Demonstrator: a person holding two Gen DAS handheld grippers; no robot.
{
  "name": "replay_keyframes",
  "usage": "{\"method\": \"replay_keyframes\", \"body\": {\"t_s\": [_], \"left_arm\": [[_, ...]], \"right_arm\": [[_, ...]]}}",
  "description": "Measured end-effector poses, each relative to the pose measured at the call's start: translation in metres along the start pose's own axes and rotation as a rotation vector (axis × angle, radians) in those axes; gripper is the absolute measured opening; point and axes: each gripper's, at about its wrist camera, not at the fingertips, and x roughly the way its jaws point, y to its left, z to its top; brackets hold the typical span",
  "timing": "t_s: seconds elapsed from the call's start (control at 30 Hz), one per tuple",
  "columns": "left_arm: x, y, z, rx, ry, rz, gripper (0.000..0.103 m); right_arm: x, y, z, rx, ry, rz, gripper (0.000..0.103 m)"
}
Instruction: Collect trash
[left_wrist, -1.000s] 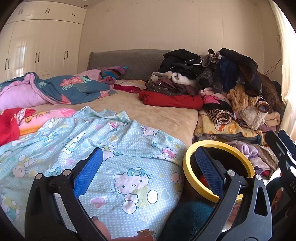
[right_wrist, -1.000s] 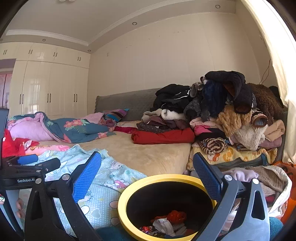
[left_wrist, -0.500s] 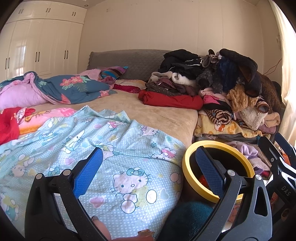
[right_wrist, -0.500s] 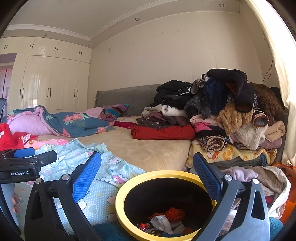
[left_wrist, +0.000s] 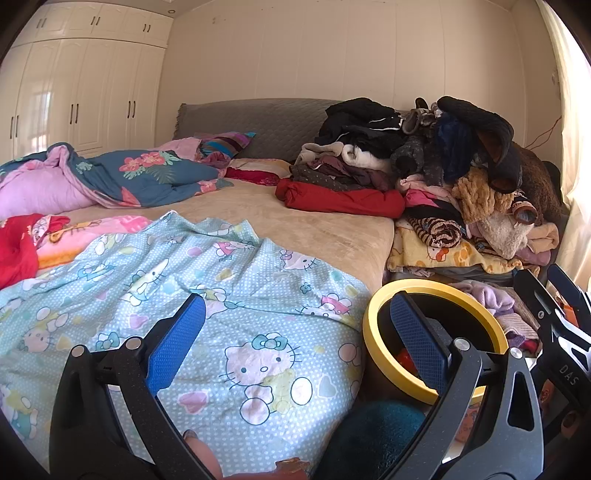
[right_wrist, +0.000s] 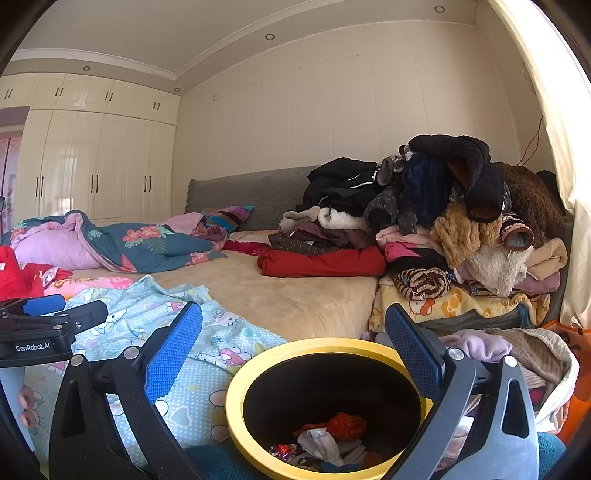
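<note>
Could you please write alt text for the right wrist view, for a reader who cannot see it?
The open, empty right gripper hovers over a yellow-rimmed bin holding crumpled trash beside a bed piled with clothes.

Right gripper hangs wide open and empty over the yellow-rimmed bin, crumpled wrappers at its bottom. Clothes pile far right, left gripper poking in near left.
</note>
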Motion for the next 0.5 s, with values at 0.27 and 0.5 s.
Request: {"method": "replay_keyframes", "body": {"t_s": [0.27, 0.5], "left_arm": [[-0.0001, -0.0017, -0.0005, 0.002, -0.001, -0.005, 0.092], [0.0007, -0.0012, -0.0012, 0.002, 0.001, -0.014, 0.092]], "right_arm": [[0.001, -0.002, -0.0008, 0.001, 0.005, -0.002, 0.097], [0.0005, -0.005, -0.0033, 0.006, 0.006, -0.01, 0.097]]}}
